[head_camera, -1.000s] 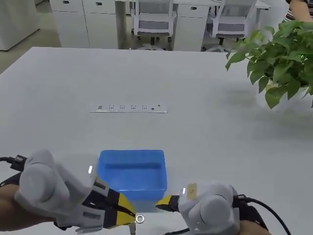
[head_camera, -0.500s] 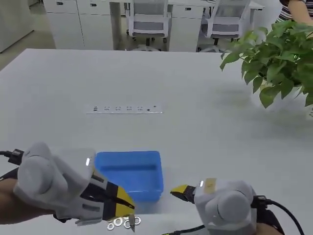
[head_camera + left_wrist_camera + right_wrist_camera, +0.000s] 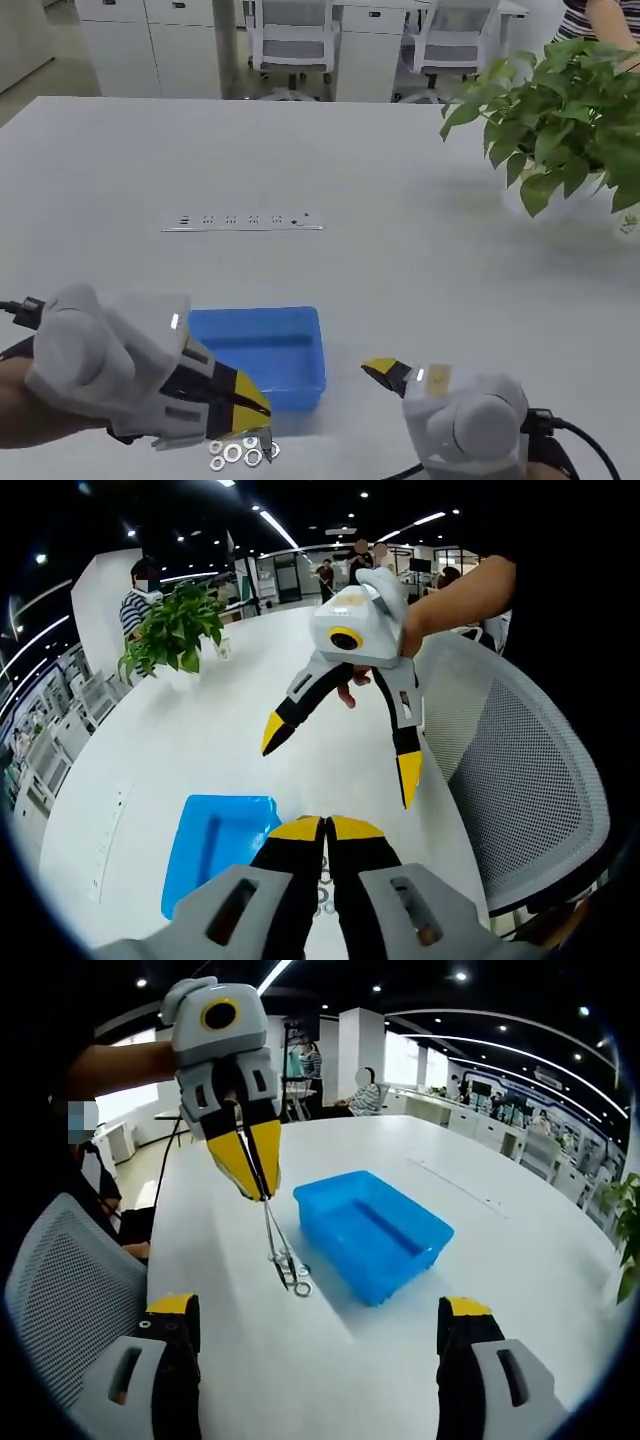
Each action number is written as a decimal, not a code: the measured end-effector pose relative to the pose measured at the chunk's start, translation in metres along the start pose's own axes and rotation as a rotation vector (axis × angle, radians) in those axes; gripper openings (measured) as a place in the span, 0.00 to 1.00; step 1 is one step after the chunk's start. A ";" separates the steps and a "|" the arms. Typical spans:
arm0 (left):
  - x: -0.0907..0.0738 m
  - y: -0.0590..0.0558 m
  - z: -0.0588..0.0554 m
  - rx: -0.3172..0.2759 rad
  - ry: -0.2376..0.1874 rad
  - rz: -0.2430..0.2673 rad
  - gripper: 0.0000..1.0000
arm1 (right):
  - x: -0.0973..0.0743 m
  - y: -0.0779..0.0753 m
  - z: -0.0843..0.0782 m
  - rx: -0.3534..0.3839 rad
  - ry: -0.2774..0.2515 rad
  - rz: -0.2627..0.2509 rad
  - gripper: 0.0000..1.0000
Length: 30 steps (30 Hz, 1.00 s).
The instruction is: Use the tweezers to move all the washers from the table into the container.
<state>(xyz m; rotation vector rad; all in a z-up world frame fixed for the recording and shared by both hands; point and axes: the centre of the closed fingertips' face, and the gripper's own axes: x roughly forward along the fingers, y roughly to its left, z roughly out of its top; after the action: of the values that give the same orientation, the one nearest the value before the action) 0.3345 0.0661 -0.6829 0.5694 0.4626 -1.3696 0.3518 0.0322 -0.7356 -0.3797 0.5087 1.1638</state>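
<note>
Dipping in at the lower left of the head view, the left gripper (image 3: 262, 412), jaws clamped tight on the tweezers (image 3: 272, 1228), has the tips down among the washers (image 3: 236, 453), a small cluster lying on the table (image 3: 420, 230) just in front of the container (image 3: 260, 345). A second ago only one washer peeked in at the frame's bottom edge. Now the camera has tipped down, the whole cluster is in sight, and the tips sit right at it. Whether a washer is actually nipped I can't tell, it's too small. At the lower right, the right gripper (image 3: 388, 373), jaws wide apart and holding nothing, has slid off from the container's near corner and hangs apart from it, leaving the way in open. The container looks bare inside, so by my reckoning the job is at its start: pinch, lift, carry over the near wall. Farther up sit a power strip (image 3: 242, 222) mid-frame, a plant (image 3: 555, 110) upper right and chairs (image 3: 285, 40) along the top, all well clear.
</note>
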 end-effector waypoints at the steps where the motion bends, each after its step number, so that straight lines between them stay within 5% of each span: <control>1: 0.000 0.001 0.000 0.001 0.000 0.000 0.05 | 0.000 0.000 -0.001 0.003 0.003 0.001 1.00; 11: 0.008 0.004 -0.011 0.007 0.025 -0.017 0.05 | -0.002 0.000 -0.006 0.003 0.020 0.003 1.00; 12: 0.009 0.005 -0.006 -0.002 -0.001 -0.016 0.05 | -0.002 0.000 -0.006 0.002 0.019 0.003 1.00; 19: 0.009 0.007 -0.008 -0.015 -0.002 -0.009 0.05 | -0.002 0.001 -0.005 -0.007 0.009 0.009 0.98; 30: 0.011 0.008 -0.007 -0.034 -0.013 0.000 0.05 | 0.006 0.009 0.002 -0.053 -0.010 0.073 0.84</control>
<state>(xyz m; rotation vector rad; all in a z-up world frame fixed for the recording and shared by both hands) 0.3447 0.0623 -0.6942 0.5319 0.4744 -1.3622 0.3456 0.0408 -0.7375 -0.4034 0.4876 1.2507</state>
